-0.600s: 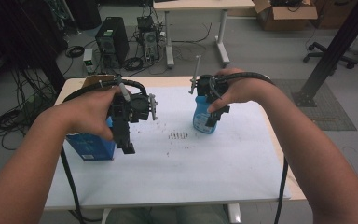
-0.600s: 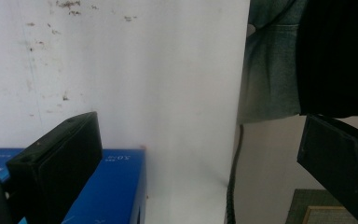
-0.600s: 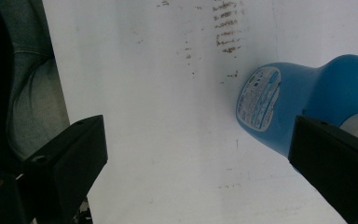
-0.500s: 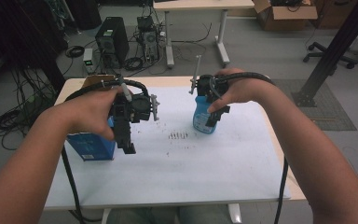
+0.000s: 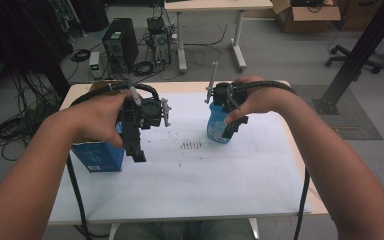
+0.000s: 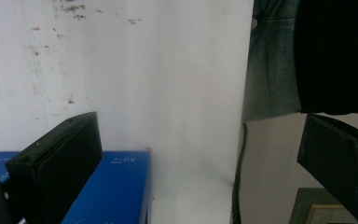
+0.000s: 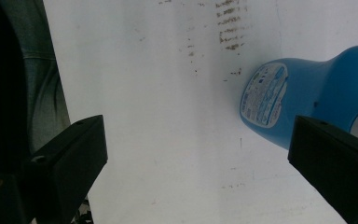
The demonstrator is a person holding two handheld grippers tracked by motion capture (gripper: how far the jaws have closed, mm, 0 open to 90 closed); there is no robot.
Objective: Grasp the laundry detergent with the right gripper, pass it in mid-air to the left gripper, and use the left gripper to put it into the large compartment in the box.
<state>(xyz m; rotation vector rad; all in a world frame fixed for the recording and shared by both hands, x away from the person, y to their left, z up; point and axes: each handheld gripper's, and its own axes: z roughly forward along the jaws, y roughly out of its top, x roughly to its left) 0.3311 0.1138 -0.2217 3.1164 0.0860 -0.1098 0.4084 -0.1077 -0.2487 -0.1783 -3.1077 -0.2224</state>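
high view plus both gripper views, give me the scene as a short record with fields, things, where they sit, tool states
surface: white table with dark specks near its middle
blue box: on the table's left part, beside the left tool
blue bottle: upright near the table's middle, labelled, under the right hand
left tool: jaws wide apart, nothing between them, pointing down beside the box
right tool: jaws wide apart, nothing gripped, bottle just next to one jaw
background: computer tower on the floor behind the table

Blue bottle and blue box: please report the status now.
Left gripper open beside blue box. Right gripper open above blue bottle. Nothing held. No obstacle.
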